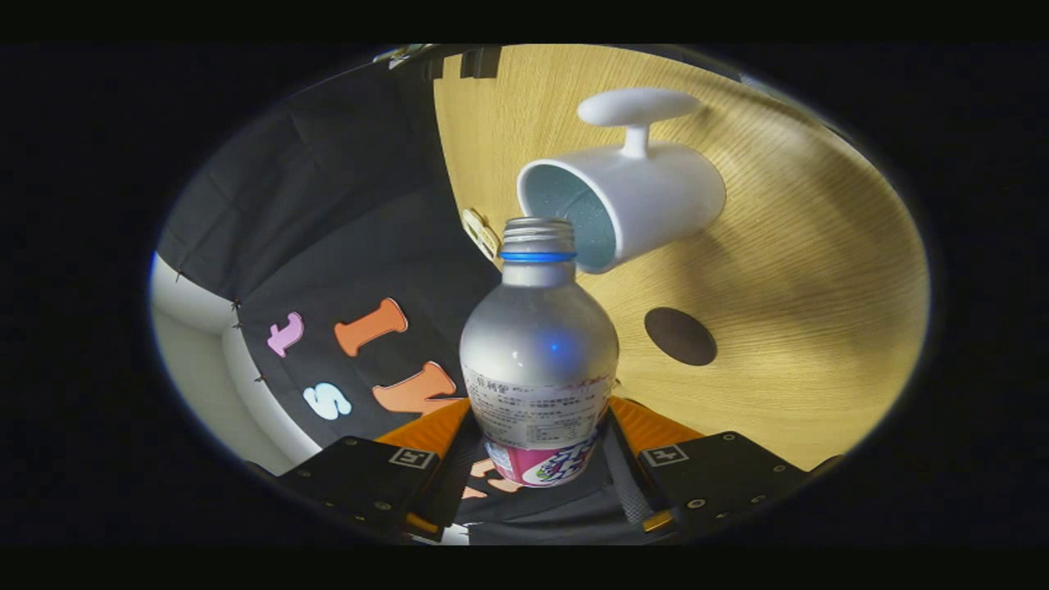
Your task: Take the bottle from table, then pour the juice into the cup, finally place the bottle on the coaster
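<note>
Silver bottle [538, 348] in tongs [537, 459], uncapped, mouth at cup [623, 209].

Fingers [537, 459] clamp bottle [538, 352], its mouth at cup [623, 205].

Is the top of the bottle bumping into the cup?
Cannot tell. In the gripper view the bottle, gripped between the jaws, has its open mouth overlapping the cup rim, hiding any gap or contact.
</note>
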A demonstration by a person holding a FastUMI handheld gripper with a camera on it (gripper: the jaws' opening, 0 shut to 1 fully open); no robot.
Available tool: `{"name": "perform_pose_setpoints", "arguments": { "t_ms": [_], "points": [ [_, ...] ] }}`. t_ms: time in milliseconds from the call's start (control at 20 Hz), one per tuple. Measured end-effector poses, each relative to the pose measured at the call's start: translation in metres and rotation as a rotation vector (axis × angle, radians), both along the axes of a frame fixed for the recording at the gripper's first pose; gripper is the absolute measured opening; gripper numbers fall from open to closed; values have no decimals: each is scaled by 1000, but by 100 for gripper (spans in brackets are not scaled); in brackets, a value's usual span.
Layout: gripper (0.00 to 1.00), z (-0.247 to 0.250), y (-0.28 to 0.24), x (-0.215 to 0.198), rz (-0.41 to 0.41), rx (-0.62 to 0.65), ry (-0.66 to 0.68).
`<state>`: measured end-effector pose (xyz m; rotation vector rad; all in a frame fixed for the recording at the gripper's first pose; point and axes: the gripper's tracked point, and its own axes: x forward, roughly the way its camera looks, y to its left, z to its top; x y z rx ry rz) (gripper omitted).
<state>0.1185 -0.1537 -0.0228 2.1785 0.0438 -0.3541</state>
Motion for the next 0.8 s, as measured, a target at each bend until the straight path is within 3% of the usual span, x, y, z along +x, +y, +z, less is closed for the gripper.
{"name": "perform_pose_setpoints", "arguments": {
  "t_ms": [800],
  "points": [
    [76,5,-4,0,-24,64,-18]
  ]
}}
